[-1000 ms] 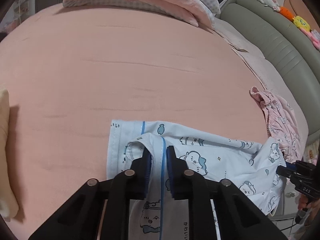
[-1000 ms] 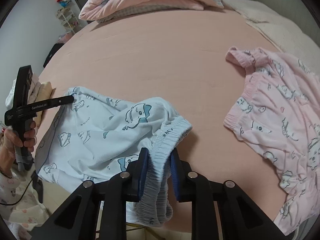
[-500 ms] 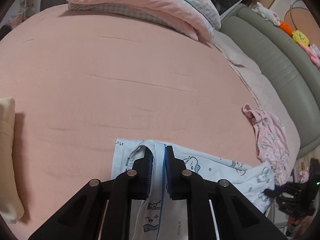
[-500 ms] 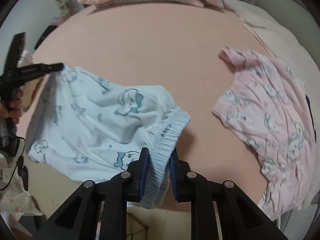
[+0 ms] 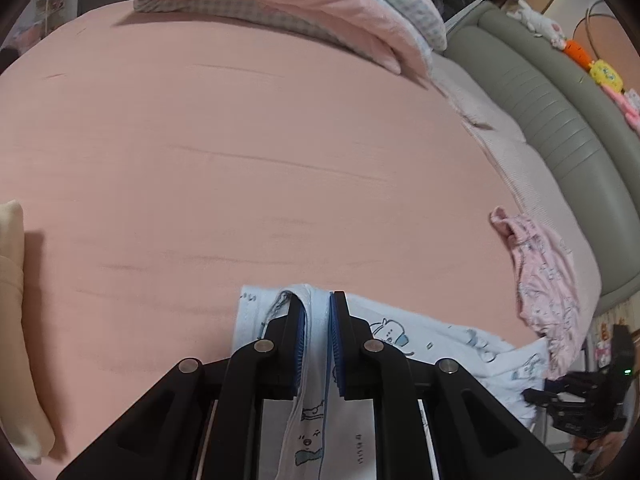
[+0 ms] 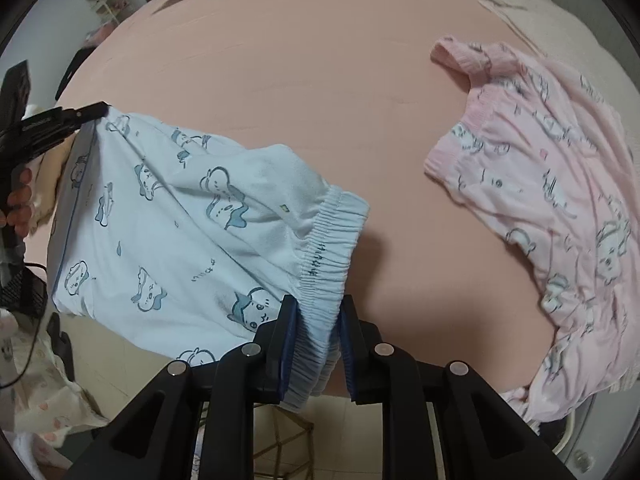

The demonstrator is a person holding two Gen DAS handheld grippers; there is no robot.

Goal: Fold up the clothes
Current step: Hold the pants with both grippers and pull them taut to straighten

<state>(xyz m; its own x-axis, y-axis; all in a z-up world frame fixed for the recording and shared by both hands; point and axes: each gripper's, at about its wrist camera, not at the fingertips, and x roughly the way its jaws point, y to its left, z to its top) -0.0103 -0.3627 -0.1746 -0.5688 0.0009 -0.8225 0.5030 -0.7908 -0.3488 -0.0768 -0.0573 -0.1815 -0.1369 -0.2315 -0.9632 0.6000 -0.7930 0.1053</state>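
Light blue shorts (image 6: 168,216) printed with cartoon animals are stretched between my two grippers at the near edge of the pink bed (image 6: 320,80). My right gripper (image 6: 318,312) has the gathered elastic waistband (image 6: 332,240) between its pads; its jaws are opening, and the band still touches both pads. My left gripper (image 5: 318,308) is shut on the hem of the shorts (image 5: 316,320), with cloth hanging down between its fingers. The right wrist view also has the left gripper (image 6: 92,110) at the left, held by a hand (image 6: 18,200).
Pink printed shorts (image 6: 540,160) lie crumpled at the right of the bed. Folded quilts (image 5: 280,4) are piled at the far end, a grey padded headboard (image 5: 560,120) runs along the right, and a cream cloth (image 5: 12,280) lies at the left. Floor (image 6: 280,440) shows below the bed's edge.
Both views now take in more of the bed's near edge. The blue shorts have been drawn tauter, and less of them lies on the sheet in the left wrist view.
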